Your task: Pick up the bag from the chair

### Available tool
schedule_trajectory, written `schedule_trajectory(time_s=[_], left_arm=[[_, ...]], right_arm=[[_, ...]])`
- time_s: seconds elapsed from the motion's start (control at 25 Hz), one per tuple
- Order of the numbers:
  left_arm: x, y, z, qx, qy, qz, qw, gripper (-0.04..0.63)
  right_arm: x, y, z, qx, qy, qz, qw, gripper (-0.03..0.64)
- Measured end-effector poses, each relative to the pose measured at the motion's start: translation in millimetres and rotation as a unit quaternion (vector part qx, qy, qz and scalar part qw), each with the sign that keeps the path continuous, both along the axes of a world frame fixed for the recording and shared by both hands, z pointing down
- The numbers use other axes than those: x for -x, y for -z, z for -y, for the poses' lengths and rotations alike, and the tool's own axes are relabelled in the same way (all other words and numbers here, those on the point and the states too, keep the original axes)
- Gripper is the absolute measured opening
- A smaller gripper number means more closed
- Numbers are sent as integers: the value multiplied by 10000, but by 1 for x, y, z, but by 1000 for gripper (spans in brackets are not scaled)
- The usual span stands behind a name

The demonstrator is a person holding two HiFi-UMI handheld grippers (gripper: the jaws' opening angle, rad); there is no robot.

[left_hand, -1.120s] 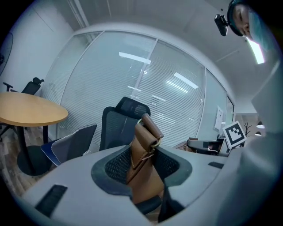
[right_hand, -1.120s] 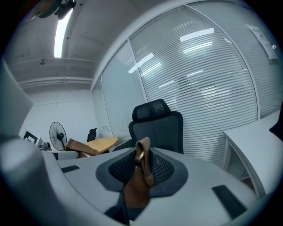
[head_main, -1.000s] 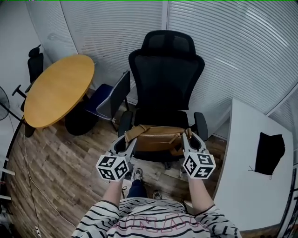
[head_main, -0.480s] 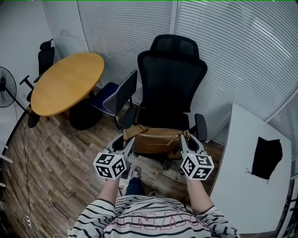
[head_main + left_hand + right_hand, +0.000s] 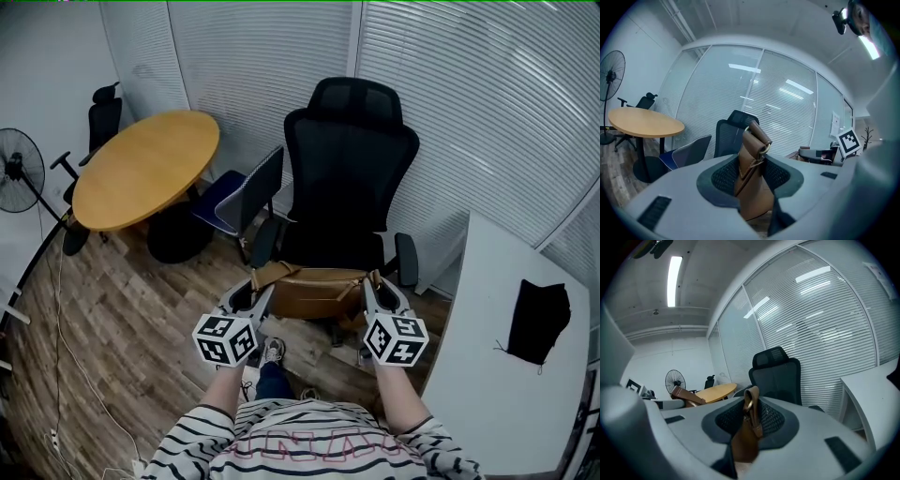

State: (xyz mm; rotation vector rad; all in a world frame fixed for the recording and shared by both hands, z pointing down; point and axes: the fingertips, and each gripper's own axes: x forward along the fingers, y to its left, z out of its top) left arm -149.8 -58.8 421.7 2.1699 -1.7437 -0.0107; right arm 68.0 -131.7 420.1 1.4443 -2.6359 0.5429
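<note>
A tan leather bag [image 5: 314, 291] hangs between my two grippers, in front of the black office chair [image 5: 347, 187] and clear of its seat. My left gripper [image 5: 260, 287] is shut on the bag's left end, where a strap ring sticks up between the jaws [image 5: 751, 161]. My right gripper [image 5: 368, 286] is shut on the right end of the bag [image 5: 749, 427]. The left end of the bag [image 5: 686, 397] also shows at the left in the right gripper view.
A round wooden table [image 5: 145, 167] and a blue-seated chair [image 5: 239, 197] stand to the left. A standing fan [image 5: 19, 164] is at the far left. A white desk [image 5: 506, 375] with a black cloth [image 5: 537, 321] is on the right. Window blinds run behind the chair.
Both grippers and the bag have come back a little from the chair toward the person. The view has shifted, bringing the fan into sight.
</note>
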Motion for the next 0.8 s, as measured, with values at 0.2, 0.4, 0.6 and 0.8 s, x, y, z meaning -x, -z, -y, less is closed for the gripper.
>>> schedule_trajectory(time_s=[0.2, 0.4, 0.6, 0.8], left_arm=[[-4, -2, -4, 26, 46, -2, 10000, 169], [-5, -4, -6, 36, 98, 1, 9999, 169], [-4, -6, -5, 65, 133, 4, 9999, 169], [-2, -7, -3, 71, 144, 5, 9999, 169]], right_arm=[[-3, -2, -1, 18, 33, -8, 10000, 98], [-4, -4, -1, 24, 61, -16, 10000, 98], [-2, -5, 2, 44, 91, -22, 9999, 98], [0, -7, 4, 58, 94, -16, 9999, 98]])
